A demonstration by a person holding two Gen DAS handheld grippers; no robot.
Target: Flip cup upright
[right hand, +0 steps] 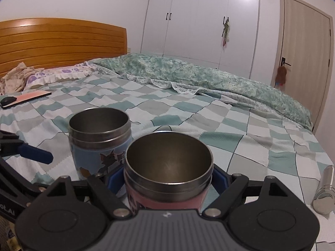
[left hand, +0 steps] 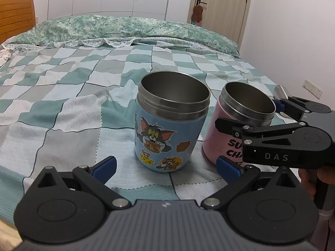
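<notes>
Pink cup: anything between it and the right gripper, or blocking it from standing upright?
Nothing visible. The right gripper already has its pads on both sides of the pink cup, mouth up, slightly tilted. The blue cup stands apart to its left.

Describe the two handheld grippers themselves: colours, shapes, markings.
Both match. The left gripper has black linkage arms on round black pivot discs with silver pins, blue fingertips, and a ribbed grey body. The right gripper looks the same; the left view shows white "DAS" lettering on its side.

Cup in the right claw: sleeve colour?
Pink, with dark lettering; steel rim above. Clearest in the left wrist view.
</notes>
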